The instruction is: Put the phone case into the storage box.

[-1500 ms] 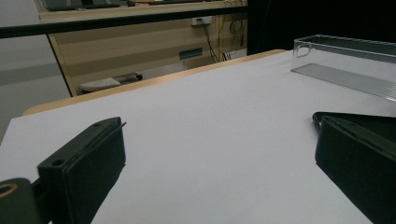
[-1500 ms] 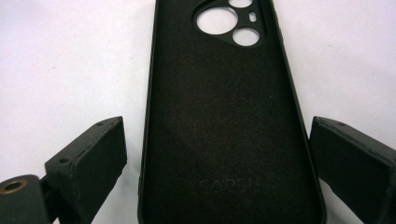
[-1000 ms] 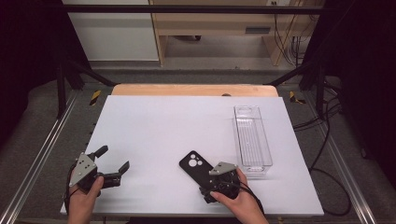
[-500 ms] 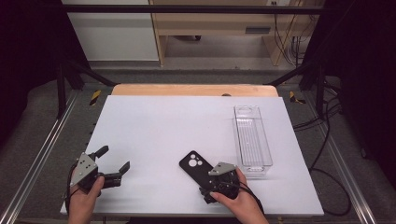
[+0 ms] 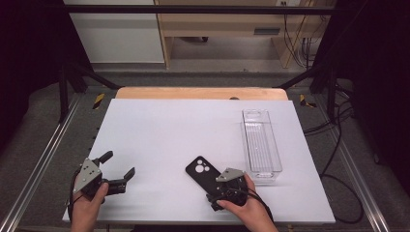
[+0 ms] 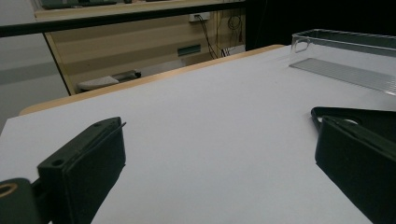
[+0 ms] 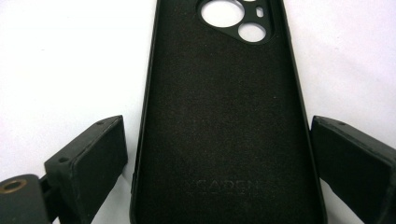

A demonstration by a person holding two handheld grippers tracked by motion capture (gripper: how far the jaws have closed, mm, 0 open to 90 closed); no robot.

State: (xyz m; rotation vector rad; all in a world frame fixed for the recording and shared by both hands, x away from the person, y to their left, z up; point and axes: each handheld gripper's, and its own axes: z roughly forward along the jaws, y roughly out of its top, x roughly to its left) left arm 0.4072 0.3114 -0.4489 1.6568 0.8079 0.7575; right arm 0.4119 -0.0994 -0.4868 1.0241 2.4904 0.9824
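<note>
Right gripper view: the right hand-held gripper (image 7: 219, 172), jaws spread, straddles a matte black phone case (image 7: 224, 116) with round cutouts; left hand-held gripper (image 5: 118, 175) spread wide on the white counter (image 5: 169, 130)

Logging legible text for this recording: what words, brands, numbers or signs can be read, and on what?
"CADEN": faint embossed lettering on the inside of the black phone case, near its lower end; a letter before it may be cut off or too faint to tell.
Nothing else readable.

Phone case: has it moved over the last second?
No. The phone case lies at the same spot left of the clear tray, with the open right tool straddling its near end.
</note>
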